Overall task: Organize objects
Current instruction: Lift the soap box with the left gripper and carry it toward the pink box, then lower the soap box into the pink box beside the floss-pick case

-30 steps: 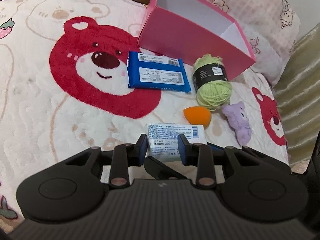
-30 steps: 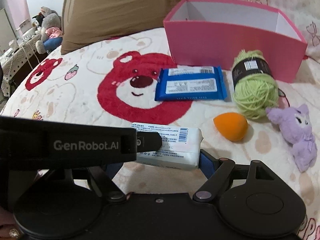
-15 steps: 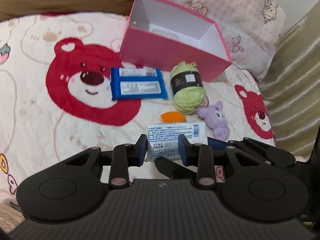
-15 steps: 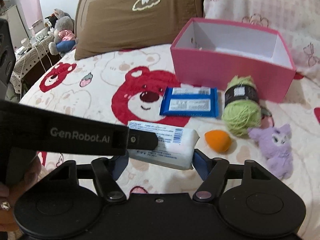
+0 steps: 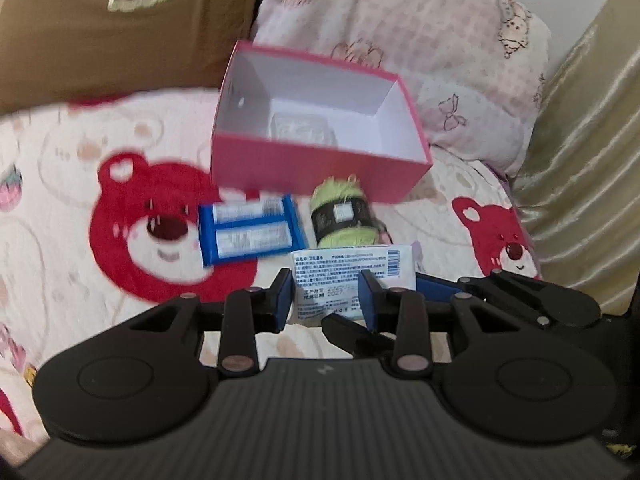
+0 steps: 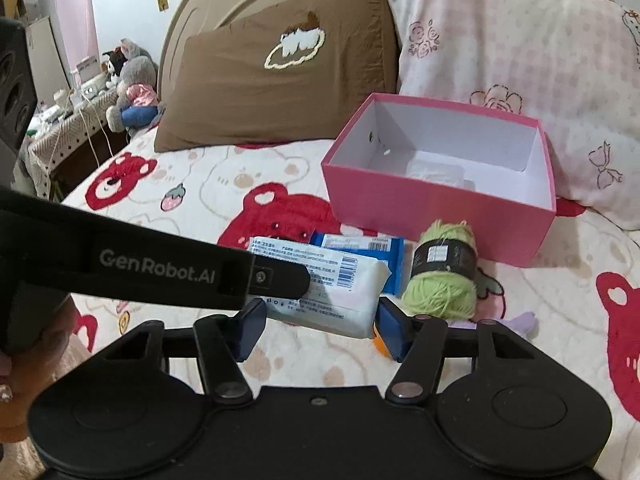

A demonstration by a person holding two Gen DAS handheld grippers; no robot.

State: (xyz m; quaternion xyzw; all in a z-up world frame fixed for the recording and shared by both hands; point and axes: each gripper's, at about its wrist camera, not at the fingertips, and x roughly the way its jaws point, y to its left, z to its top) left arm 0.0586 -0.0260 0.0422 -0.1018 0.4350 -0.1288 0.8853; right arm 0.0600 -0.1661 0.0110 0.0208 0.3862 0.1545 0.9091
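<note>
Across the bed a bear-print blanket point(image 5: 80, 280), with a brown pillow point(image 5: 100, 40) and a pink pillow point(image 5: 400, 40) at its head and an open pink box point(image 5: 312, 164) standing in front of them. Just before the box, lying side by side, a blue packet point(image 5: 248, 236) and a green yarn ball point(image 5: 344, 216). Nearest of all, held off the blanket on the near side of those two, the white pack point(image 5: 352, 268): clamped across its width in the left gripper point(image 5: 326, 292), taken end to end by the right gripper point(image 6: 320, 320), jaws just been closing, pads seemingly touching both ends.
</note>
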